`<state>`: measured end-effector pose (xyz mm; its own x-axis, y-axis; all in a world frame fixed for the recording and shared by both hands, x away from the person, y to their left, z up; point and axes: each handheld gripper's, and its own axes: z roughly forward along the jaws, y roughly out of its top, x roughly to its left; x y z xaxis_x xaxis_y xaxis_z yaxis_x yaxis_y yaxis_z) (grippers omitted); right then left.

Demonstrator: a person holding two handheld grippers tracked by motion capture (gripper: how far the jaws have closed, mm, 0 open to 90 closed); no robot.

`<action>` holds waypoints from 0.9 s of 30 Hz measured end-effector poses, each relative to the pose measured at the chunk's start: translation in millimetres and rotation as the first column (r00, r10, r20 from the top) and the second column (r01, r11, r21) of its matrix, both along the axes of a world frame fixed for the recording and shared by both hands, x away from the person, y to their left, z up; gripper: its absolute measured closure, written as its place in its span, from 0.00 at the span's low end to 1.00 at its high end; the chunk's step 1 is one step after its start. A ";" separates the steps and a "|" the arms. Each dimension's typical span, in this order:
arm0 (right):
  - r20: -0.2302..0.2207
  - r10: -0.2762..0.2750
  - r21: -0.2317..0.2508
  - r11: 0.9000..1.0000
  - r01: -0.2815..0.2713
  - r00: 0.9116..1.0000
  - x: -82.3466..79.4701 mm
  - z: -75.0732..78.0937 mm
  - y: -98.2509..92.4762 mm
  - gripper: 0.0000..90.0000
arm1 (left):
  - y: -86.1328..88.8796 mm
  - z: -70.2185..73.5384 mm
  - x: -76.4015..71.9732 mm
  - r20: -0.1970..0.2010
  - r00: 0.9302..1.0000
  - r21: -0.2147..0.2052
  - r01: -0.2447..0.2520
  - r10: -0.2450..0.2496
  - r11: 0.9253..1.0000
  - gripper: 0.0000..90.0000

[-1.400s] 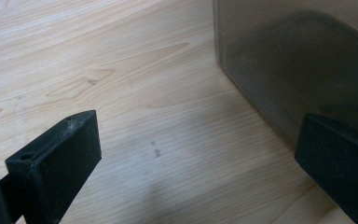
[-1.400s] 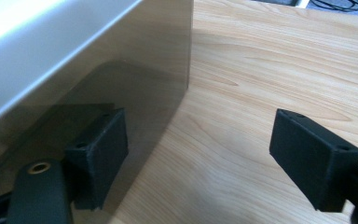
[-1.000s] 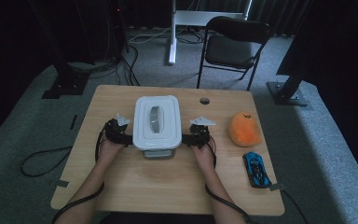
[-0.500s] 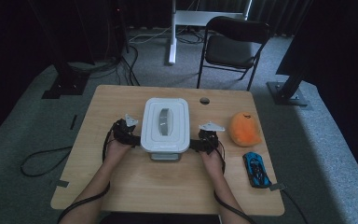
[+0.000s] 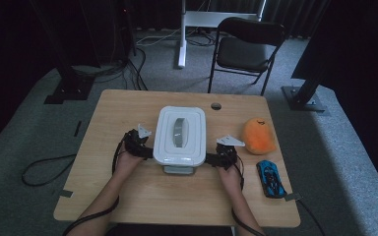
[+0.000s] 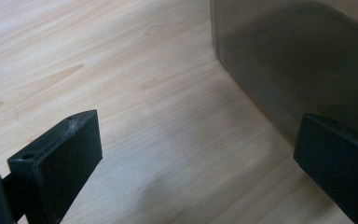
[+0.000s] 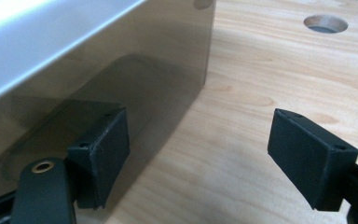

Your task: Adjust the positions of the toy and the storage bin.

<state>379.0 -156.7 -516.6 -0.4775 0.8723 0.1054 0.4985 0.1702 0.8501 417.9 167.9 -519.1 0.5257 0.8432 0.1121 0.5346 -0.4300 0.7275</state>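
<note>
A white lidded box (image 5: 179, 135) with a grey handle on its lid stands in the middle of the wooden table (image 5: 123, 110). My left gripper (image 5: 147, 151) lies flat against the box's left side and my right gripper (image 5: 210, 160) against its right side, a hand behind each. In the left gripper view my left gripper (image 6: 200, 154) is open, its right jaw beside the translucent box wall (image 6: 298, 60). In the right gripper view my right gripper (image 7: 205, 149) is open, its left jaw against the box wall (image 7: 98, 60). Only bare wood lies between either pair of jaws.
An orange plush toy (image 5: 258, 135) sits right of the box, and a blue toy car (image 5: 270, 178) lies nearer the front right edge. A round cable hole (image 5: 216, 105) is behind the box. A black folding chair (image 5: 246, 49) stands beyond the table.
The box has slid a little to the right and slightly toward the front edge, with both hands and grippers moving along at its sides.
</note>
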 end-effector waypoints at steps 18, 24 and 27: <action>-0.010 -0.025 0.004 1.000 0.025 1.000 3.8 -3.7 -16.2 0.15 | -0.4 -9.1 -7.4 -0.027 0.999 -0.009 0.018 -0.019 1.000 0.01; -0.044 -0.042 -0.006 0.999 0.041 0.998 20.7 -7.6 -19.2 0.15 | 5.2 -8.2 2.9 -0.025 1.000 -0.014 -0.002 0.002 1.000 0.01; -0.056 -0.056 -0.018 0.998 0.055 0.997 28.6 -8.5 -18.9 0.15 | 7.3 -6.7 9.1 -0.022 1.000 -0.018 -0.009 0.009 1.000 0.01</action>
